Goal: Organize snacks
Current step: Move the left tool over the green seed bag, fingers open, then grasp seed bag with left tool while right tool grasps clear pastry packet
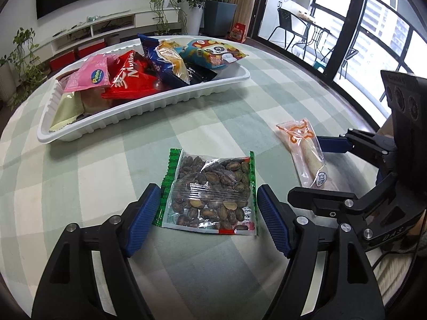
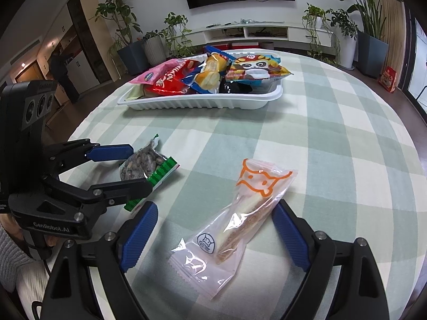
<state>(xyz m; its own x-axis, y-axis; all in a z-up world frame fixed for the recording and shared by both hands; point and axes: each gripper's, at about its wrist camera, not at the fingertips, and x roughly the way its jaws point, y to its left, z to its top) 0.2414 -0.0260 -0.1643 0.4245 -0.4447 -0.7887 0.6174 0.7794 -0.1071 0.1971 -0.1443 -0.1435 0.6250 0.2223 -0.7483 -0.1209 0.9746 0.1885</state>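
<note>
A clear, green-edged packet of dark seeds (image 1: 210, 194) lies flat on the checked tablecloth. My left gripper (image 1: 208, 188) is open and straddles it, with a blue pad on each side and a narrow gap on the right. In the right wrist view the same left gripper (image 2: 141, 166) brackets the seed packet (image 2: 138, 162). A clear wrapper with an orange cat drawing holds a long stick snack (image 2: 240, 218). My right gripper (image 2: 215, 206) stands open around it, pads well apart from the wrapper. The left wrist view shows the right gripper (image 1: 305, 170) over that stick snack (image 1: 307, 154).
A white ribbed tray (image 1: 149, 106) (image 2: 202, 104) at the far side of the table holds several snack bags piled together. Bare tablecloth lies between the tray and both packets. A red bag (image 2: 387, 78) stands on the floor beyond the table's edge.
</note>
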